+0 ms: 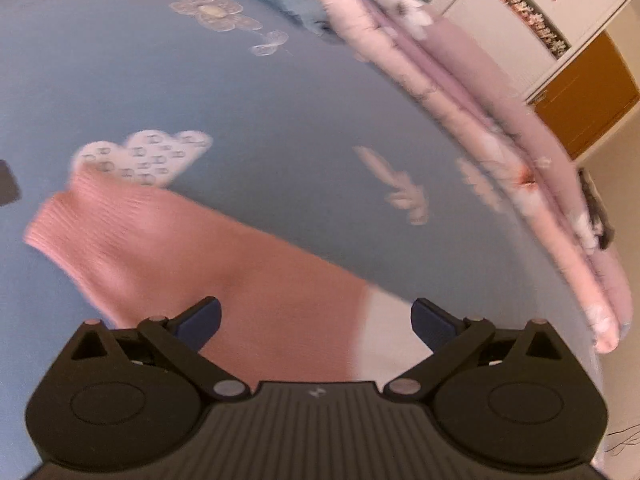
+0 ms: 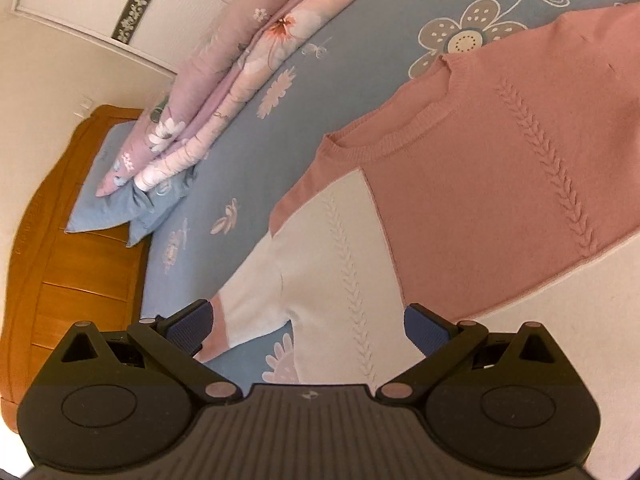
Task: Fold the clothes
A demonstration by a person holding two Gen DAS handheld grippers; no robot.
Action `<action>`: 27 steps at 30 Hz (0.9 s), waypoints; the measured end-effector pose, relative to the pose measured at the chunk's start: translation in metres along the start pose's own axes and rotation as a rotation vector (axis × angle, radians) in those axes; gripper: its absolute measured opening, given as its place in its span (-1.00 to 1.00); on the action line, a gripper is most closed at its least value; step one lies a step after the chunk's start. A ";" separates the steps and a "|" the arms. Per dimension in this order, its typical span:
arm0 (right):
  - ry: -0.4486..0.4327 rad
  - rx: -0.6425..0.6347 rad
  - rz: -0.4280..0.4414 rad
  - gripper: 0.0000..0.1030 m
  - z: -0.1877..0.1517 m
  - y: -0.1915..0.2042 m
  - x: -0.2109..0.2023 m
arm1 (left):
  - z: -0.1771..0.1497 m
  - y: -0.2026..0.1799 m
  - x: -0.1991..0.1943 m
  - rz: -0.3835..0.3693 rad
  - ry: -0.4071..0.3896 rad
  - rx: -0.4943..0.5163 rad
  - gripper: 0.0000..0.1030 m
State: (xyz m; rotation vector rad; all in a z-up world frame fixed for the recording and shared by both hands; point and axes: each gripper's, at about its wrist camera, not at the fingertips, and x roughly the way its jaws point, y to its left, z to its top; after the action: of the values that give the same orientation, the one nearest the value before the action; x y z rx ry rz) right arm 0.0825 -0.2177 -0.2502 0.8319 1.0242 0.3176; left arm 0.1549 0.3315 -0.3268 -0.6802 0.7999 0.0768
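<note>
Pink-white sweater flat on blue sheet; folded quilt beside; both claws agape, empty.

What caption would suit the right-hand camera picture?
Open right tool hovering over a pink-and-white sweater spread on a blue bedsheet.

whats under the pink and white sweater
The sweater lies flat on the blue flower-print bedsheet, which shows all around it. Whatever lies beneath its middle is covered, so I cannot tell.
</note>
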 end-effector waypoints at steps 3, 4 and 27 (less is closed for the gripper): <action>0.018 0.016 0.027 1.00 0.002 -0.009 0.003 | -0.012 -0.051 0.011 -0.107 0.028 0.074 0.96; 0.024 0.027 0.030 1.00 0.001 -0.011 0.004 | -0.017 -0.070 0.018 -0.136 0.045 0.106 0.96; 0.003 0.135 -0.024 1.00 -0.039 0.018 0.040 | -0.032 -0.164 0.140 -0.518 0.292 0.270 0.96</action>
State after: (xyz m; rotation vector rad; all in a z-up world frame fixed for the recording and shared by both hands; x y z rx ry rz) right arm 0.0723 -0.1640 -0.2716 0.9397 1.0659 0.2313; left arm 0.2845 0.1581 -0.3515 -0.6292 0.8694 -0.6018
